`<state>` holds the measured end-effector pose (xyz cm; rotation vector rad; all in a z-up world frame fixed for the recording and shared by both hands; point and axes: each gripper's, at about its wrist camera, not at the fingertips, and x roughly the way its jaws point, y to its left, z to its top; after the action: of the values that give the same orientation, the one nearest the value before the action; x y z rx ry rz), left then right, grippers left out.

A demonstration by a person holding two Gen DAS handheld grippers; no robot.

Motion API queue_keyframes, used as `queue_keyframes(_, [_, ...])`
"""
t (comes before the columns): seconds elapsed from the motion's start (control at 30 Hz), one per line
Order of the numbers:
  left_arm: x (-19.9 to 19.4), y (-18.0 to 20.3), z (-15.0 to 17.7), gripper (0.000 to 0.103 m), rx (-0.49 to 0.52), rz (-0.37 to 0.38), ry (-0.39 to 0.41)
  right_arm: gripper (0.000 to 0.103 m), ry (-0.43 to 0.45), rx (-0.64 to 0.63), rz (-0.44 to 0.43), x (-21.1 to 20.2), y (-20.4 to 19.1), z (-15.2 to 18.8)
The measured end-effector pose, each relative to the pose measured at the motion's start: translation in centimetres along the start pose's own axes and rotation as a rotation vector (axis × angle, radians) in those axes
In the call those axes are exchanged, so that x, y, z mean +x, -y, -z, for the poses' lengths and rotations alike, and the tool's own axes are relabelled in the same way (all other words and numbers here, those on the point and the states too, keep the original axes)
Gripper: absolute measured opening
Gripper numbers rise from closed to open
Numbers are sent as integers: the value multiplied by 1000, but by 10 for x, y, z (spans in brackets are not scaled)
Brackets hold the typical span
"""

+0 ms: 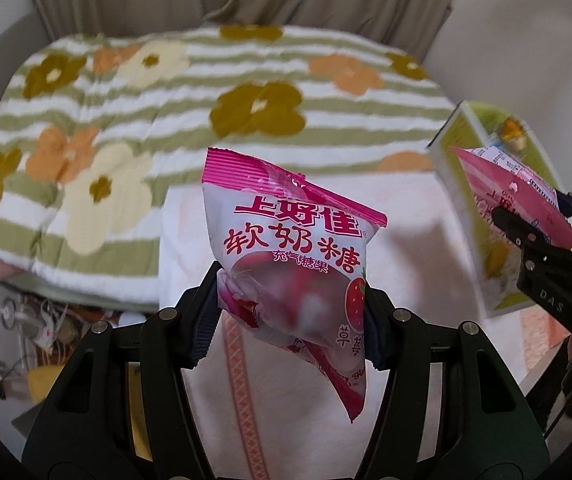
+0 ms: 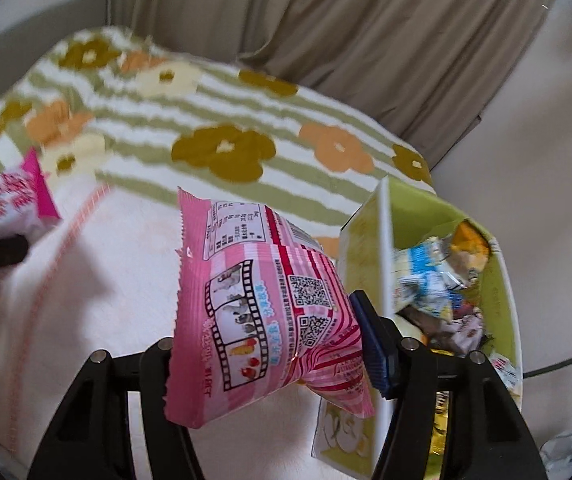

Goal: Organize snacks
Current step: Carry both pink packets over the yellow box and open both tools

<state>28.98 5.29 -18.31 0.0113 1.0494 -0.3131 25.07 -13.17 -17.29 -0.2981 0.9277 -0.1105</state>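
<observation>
My left gripper [image 1: 292, 312] is shut on a white and magenta strawberry candy bag [image 1: 286, 248] and holds it up above a white towel [image 1: 426, 248]. My right gripper [image 2: 269, 344] is shut on a pink striped snack bag [image 2: 261, 312], held in the air just left of a green open box [image 2: 502, 280]. The box holds several small snack packets [image 2: 430, 276]. The right gripper and its pink bag [image 1: 518, 200] also show at the right of the left wrist view, in front of the box [image 1: 466, 148]. The left gripper's bag [image 2: 17, 200] shows at the left edge of the right wrist view.
The towel [image 2: 105, 280] lies on a green-striped flower blanket [image 1: 165, 112] that covers the surface behind it. Beige curtains [image 2: 326, 20] hang behind. Cables and clutter [image 1: 37, 328] lie on the floor at lower left. A cord [image 2: 558, 364] runs on the floor right of the box.
</observation>
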Motion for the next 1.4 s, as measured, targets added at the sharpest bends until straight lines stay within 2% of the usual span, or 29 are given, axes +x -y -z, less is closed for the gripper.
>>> queue_keyframes(0.23, [-37,68,-37,55,73,51,104,58,86,143,-62,-46,68,0])
queue_keyframes(0.37, [-46,125,-50,55,92,66,154,58,120,164,-54,-54,115,9])
queue_keyframes(0.5, [-40,182,-58,55,78,89,169,58,145,164,-60,-54,161,20])
queue_keyframes(0.7, [-9,265,-66,55,64,118,147,58,157,173,-79,-36,232,36])
queue_keyframes(0.8, [14,302,-71,55,59,140,108,58,146,180,-92,-25,261,41])
queue_keyframes(0.93, [47,335,-74,55,66,138,49,58,124,204,-114,-8,283,46])
queue_keyframes(1.07, [66,349,-76,55,78,129,6,58,98,224,-133,8,294,48])
queue_keyframes(1.13, [73,353,-79,61,93,110,4,58,89,231,-134,14,299,49])
queue_keyframes(1.17, [73,353,-80,70,99,101,5,58,83,236,-135,17,301,48])
queue_keyframes(1.2, [73,353,-82,89,107,79,5,58,77,241,-139,20,302,47])
queue_keyframes(1.27, [72,351,-81,103,123,37,28,58,69,243,-142,25,305,46])
queue_keyframes(1.3, [69,350,-80,103,130,26,48,58,65,241,-141,28,304,44])
queue_keyframes(1.4, [66,340,-75,103,140,5,31,58,58,239,-144,33,304,43])
